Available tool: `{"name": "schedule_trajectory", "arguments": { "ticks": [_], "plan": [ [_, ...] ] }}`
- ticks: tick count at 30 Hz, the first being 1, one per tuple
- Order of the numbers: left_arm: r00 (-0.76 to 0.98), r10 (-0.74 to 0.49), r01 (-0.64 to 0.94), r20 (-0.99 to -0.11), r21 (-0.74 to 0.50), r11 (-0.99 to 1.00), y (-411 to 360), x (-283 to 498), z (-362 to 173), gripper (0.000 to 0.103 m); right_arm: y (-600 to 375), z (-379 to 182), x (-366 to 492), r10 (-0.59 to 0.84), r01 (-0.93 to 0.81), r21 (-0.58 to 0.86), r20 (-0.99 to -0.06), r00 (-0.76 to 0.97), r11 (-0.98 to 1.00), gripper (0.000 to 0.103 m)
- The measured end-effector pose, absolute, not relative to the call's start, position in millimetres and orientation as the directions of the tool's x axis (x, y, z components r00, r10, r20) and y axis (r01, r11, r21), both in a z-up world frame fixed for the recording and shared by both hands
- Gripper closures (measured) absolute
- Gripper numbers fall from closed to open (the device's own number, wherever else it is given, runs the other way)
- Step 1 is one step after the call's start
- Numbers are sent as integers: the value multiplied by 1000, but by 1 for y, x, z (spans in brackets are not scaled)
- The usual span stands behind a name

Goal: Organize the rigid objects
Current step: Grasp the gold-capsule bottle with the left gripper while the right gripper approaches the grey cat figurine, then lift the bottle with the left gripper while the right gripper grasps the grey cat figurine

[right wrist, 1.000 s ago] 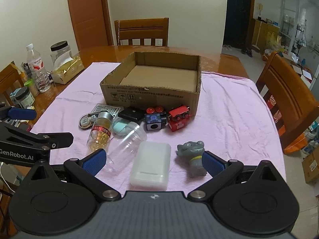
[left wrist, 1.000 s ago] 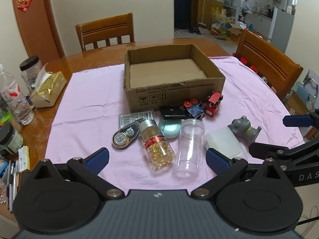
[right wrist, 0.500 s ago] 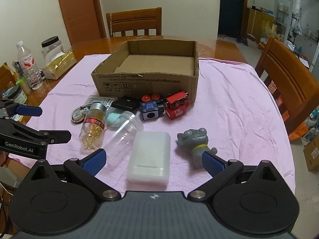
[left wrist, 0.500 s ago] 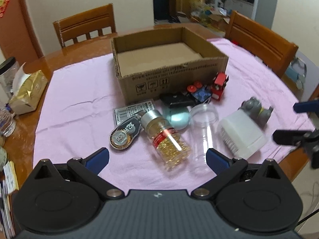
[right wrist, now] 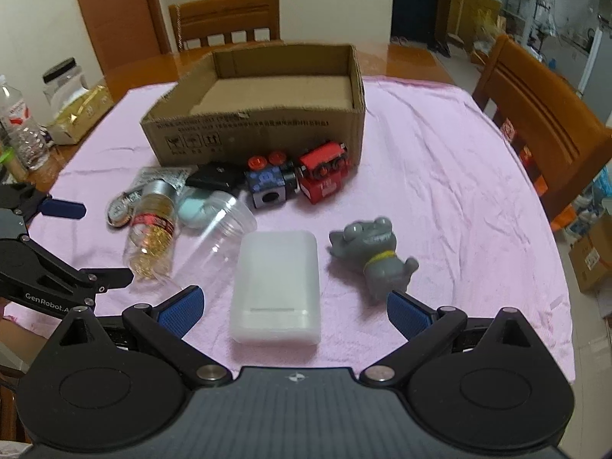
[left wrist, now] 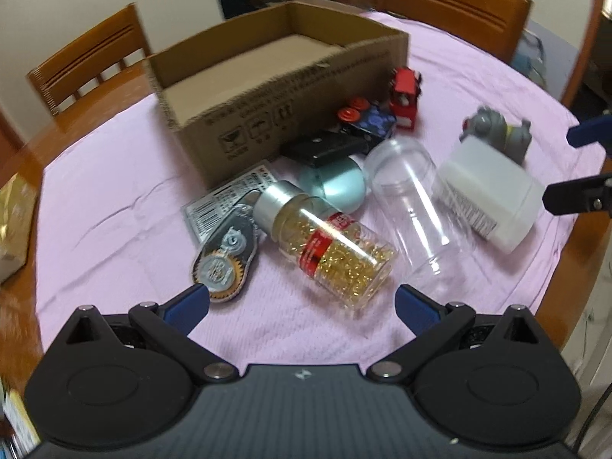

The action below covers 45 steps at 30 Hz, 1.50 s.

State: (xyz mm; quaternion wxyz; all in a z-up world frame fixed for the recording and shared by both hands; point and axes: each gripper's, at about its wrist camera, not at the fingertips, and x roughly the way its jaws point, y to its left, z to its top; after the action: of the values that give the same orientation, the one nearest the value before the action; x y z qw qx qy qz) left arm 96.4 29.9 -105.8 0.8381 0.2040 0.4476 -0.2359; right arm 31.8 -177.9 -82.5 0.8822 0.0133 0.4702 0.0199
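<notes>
Lower frame, left wrist view: the left gripper [left wrist: 302, 300] is spread wide and grasps nothing. Its blue pads [left wrist: 189, 302] stand either side of the near end of the capsule bottle [left wrist: 325, 246], which lies on its side at centre frame, silver cap pointing away. This framing suggests the bottle is the next pick, taken across its round body.

Lower frame, right wrist view: the right gripper [right wrist: 294, 308] is likewise released and empty. The white plastic case [right wrist: 276, 285] lies flat just ahead of the fingers, and the grey animal figure [right wrist: 373, 252] rests on its side at right of centre; either could be the aim.

Middle of both frames: the loose items form one cluster on the pink cloth [right wrist: 440, 191]. The clear jar [left wrist: 411, 206] lies between bottle and case, with the teal rounded object [left wrist: 332, 187], the correction-tape dispenser [left wrist: 225, 258] on its printed card, and a black flat case [left wrist: 325, 147] close by.

Further back: the blue cube toy [right wrist: 269, 185] and red toy train [right wrist: 325, 172] sit against the front wall of the cardboard box [right wrist: 252, 137]. The box stands open and holds nothing, presumably the destination; sorting has not begun.

Frame edges: wooden chairs [right wrist: 225, 19] and table clutter lie outside the work.
</notes>
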Motion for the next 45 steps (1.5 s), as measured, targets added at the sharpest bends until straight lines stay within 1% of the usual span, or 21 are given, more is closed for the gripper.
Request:
{"name": "schedule_trajectory", "arguments": {
  "ticks": [6, 10, 16, 19, 20, 21, 24, 29, 36, 45],
  "plan": [
    [477, -221, 657, -851, 179, 732, 21, 113, -118, 1, -178, -94, 35, 12, 29, 31, -855, 519, 999, 0],
    [445, -262, 714, -856, 163, 681, 15, 124, -119, 0, -181, -97, 39, -9, 68, 29, -862, 507, 997, 0],
    [433, -297, 770, -851, 178, 613, 2, 133, -122, 1, -185, -98, 42, -42, 113, 17, -865, 499, 993, 0],
    [427, -315, 775, -848, 164, 610, 0, 136, -122, 4, -189, -99, 43, -64, 144, 10, -867, 495, 989, 0],
    [428, -323, 780, -844, 164, 604, 0, 135, -121, 8, -191, -99, 43, -71, 156, 7, -867, 493, 988, 0],
    [426, -334, 786, -841, 161, 597, 0, 134, -119, 9, -192, -100, 44, -81, 170, 4, -868, 489, 985, 0],
    [421, -337, 775, -842, 142, 615, 2, 134, -118, 10, -199, -100, 46, -110, 211, -6, -866, 487, 977, 0],
    [406, -331, 719, -852, 74, 691, 16, 132, -116, 10, -210, -96, 56, -158, 275, -17, -854, 496, 961, 0],
    [425, -312, 657, -850, 52, 752, 32, 129, -121, 10, -222, -108, 92, -196, 326, -31, -851, 487, 945, 0],
    [441, -293, 637, -848, 66, 768, 34, 129, -121, 10, -228, -131, 121, -209, 348, -39, -861, 465, 937, 0]
  ]
}}
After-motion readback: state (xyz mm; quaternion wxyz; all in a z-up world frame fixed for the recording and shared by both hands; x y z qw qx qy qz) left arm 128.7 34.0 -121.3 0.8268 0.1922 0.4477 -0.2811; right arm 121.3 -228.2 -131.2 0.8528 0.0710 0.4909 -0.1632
